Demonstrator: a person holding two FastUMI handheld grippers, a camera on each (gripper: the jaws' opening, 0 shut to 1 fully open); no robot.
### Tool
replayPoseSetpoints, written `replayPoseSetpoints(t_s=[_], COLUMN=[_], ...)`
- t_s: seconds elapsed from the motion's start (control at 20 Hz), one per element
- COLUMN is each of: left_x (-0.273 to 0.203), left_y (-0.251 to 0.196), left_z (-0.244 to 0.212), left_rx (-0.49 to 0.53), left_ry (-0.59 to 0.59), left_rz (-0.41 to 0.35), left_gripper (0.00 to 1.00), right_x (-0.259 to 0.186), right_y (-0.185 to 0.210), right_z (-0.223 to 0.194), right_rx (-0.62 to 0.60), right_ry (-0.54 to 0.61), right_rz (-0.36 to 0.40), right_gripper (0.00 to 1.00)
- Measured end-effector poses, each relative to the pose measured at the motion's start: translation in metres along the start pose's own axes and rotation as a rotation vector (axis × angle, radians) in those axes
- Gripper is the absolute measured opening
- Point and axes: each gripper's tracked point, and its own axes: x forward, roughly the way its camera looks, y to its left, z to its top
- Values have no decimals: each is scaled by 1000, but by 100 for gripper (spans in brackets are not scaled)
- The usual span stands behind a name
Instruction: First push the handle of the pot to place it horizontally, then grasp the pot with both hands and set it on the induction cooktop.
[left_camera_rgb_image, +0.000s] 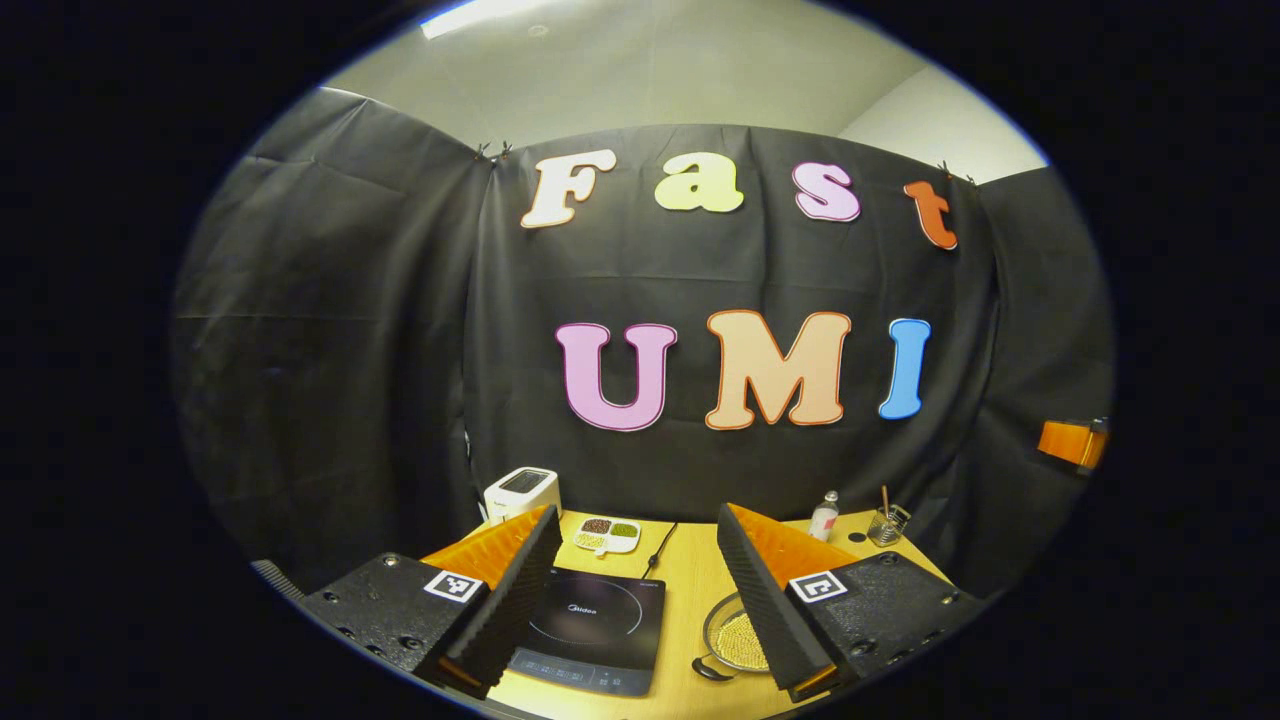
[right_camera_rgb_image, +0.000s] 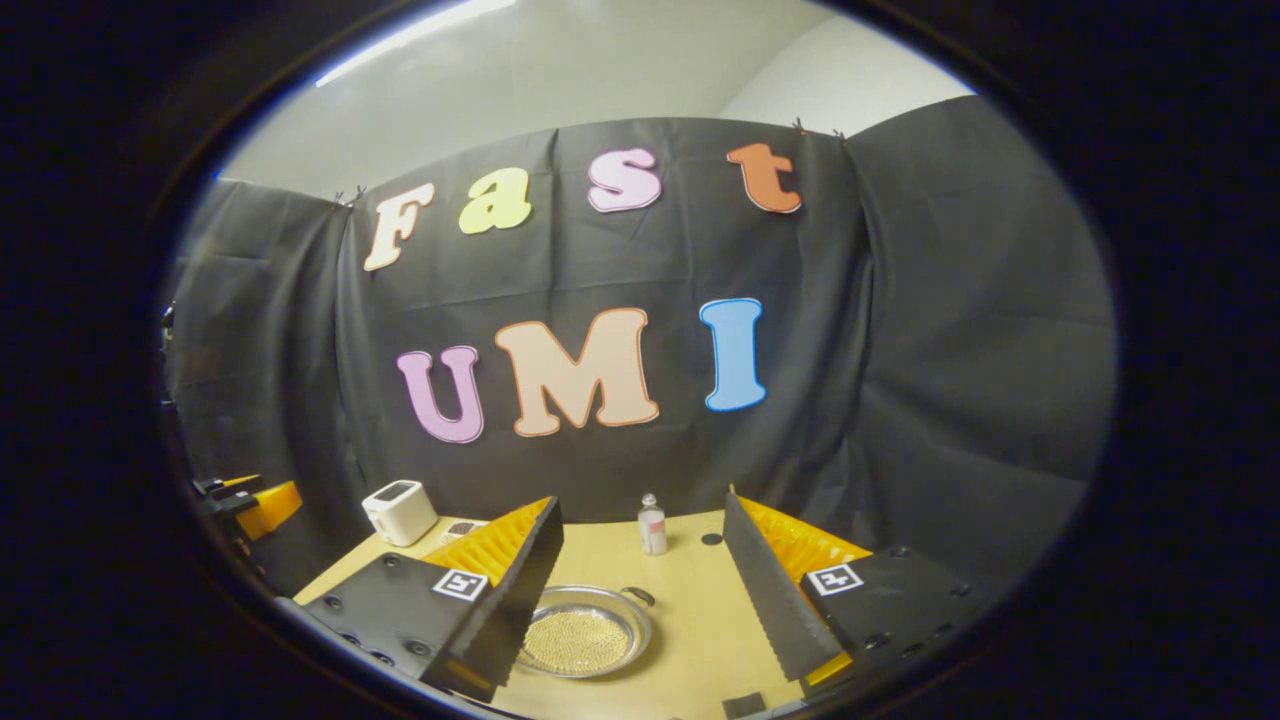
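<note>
Two claws I am guiding, and both stand wide open above the wooden table (left_camera_rgb_image: 690, 600), with nothing held between the fingers. Between the fingers of my left gripper (left_camera_rgb_image: 640, 590) I see the induction cooktop (left_camera_rgb_image: 590, 630), and the pot (left_camera_rgb_image: 735, 640), with small grains under its glass lid, lies just beside this gripper's right finger, partly hidden by it. In the right gripper view the pot (right_camera_rgb_image: 585, 632) sits just beside the left finger of my right gripper (right_camera_rgb_image: 645, 590), not touched, and a small bottle (right_camera_rgb_image: 652, 526) stands farther ahead between the fingers.

Left hand-held gripper (left_camera_rgb_image: 640, 590), right hand-held gripper (right_camera_rgb_image: 645, 600): screwed black bodies, square coded tags.
</note>
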Motion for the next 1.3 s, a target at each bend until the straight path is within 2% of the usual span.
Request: replayPoseSetpoints(t_s=[0.3,0.4,0.45,0.6,0.65,0.7,0.8,0.9,0.95,1.0,1.3], left_x=[-2,-5,-6,-11,-13,-15,-19,-23,-24,-24,-16], left_y=[-9,-12,-13,-19,-19,-20,-23,-22,-20,-19,1], left_z=[-3,-5,-7,-11,-12,-13,-14,-16,-16,-16,-28], left_rx=[1,1,2,5,5,5,6,8,5,1,9], left_ry=[6,9,12,19,18,14,11,12,10,11,49], left_rz=[13,25,31,54,65,74,89,110,120,129,163], left_gripper=[92,92,92,92,96,96,92,92,96,92,92], right_x=[9,8,11,16,18,19,24,28,30,32,48], right_y=[-3,-6,-7,-12,-12,-12,-11,-10,-7,-3,22], right_z=[-5,-7,-9,-15,-19,-22,-31,-44,-51,-56,-115], right_rx=[-2,-6,-7,-11,-12,-14,-18,-25,-26,-28,-26], right_ry=[9,13,15,22,27,32,51,81,97,111,271], right_rz=[26,38,46,62,76,83,113,139,154,168,213], right_gripper=[93,67,63,29,22,10,0,0,8,8,8])
